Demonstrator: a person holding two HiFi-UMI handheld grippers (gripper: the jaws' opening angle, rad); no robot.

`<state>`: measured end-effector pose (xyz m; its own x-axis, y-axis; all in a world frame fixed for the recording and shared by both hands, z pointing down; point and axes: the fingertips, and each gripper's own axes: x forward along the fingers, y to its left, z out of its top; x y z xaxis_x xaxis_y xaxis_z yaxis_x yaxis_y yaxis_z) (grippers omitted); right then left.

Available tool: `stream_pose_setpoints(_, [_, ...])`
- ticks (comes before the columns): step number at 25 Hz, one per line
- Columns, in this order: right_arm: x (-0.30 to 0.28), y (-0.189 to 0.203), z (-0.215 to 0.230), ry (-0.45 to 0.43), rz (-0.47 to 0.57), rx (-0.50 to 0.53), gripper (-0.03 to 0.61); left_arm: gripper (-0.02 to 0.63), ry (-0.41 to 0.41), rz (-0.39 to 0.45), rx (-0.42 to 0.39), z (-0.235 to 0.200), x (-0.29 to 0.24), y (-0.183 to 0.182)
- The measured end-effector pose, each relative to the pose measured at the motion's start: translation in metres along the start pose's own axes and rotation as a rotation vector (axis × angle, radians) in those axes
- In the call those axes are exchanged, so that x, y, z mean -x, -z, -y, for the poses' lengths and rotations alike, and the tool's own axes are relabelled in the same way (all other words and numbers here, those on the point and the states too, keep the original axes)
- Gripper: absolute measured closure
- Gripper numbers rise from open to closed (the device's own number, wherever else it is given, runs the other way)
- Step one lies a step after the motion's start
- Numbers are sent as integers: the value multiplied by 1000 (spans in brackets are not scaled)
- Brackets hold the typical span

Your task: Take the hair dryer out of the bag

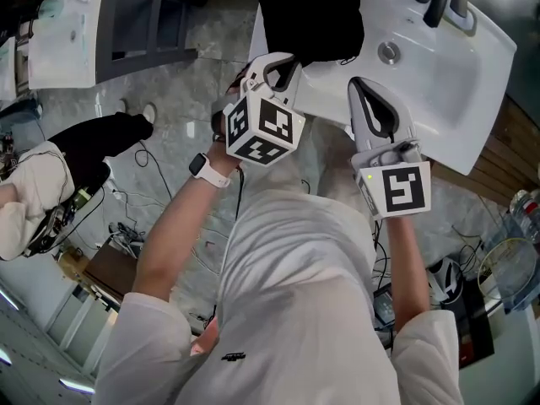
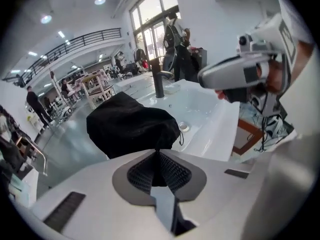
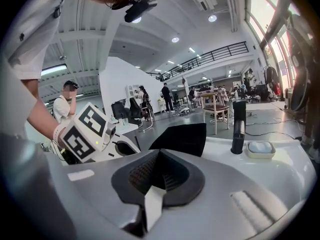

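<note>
Two tools are up at the white sink [image 1: 439, 91], one in each of the person's hands. The left tool [image 2: 160, 153] is clenched, its jaws pinching the near edge of the black bag [image 2: 132, 126], with a sliver of dark cloth caught between the ribbed pads. The right tool [image 3: 160, 153] is clenched too, but on nothing. From it the bag sits ahead and a little to its left, near but not touching, and the left tool's marker cube shows off to that side. The bag rests on the sink's rim at the corner away from the black tap [image 2: 158, 84], slumped over the edge, with the bowl and its drain [image 1: 388, 53] just beyond it. It is soft matte black cloth, bulging and rounded on top, creased where it is gathered, and a thin cord [image 2: 181, 136] dangles at the side towards the drain. The hair dryer cannot be seen in any view. A small soap dish [image 3: 261, 149] sits beside the tap.
</note>
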<state>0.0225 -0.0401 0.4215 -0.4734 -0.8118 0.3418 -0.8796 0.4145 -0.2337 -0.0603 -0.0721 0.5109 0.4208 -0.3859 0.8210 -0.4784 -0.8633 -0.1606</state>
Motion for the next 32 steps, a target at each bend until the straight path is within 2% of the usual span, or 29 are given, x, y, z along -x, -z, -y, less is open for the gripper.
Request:
stream_pose_setpoints(4, [-7, 4, -3, -24, -14, -1, 566, 589, 39, 70, 152, -12, 11, -22])
stream_pose_setpoints(8, [-18, 6, -8, -40, -33, 13, 546, 589, 73, 101, 257, -27, 18, -36])
stream_pose_setpoints(14, [-40, 10, -21, -68, -59, -15, 526, 589, 79, 80, 265, -40, 12, -39])
stream_pose_setpoints(20, [-68, 31, -29, -109, -150, -48, 505, 589, 68, 91, 294, -51, 7, -42])
stream_pose_setpoints(22, [-77, 37, -26, -105, -172, -76, 494, 589, 56, 115, 328, -57, 7, -46])
stream_pose_setpoints(25, [-88, 43, -15, -81, -192, -136, 474, 589, 42, 163, 429, -67, 5, -51])
stream_pose_setpoints(27, [-94, 43, -5, -56, -198, -177, 449, 589, 35, 169, 459, -71, 3, -52])
stream_pose_setpoints(32, [-105, 40, 10, -19, -196, -223, 413, 589, -3, 140, 400, -75, -3, -50])
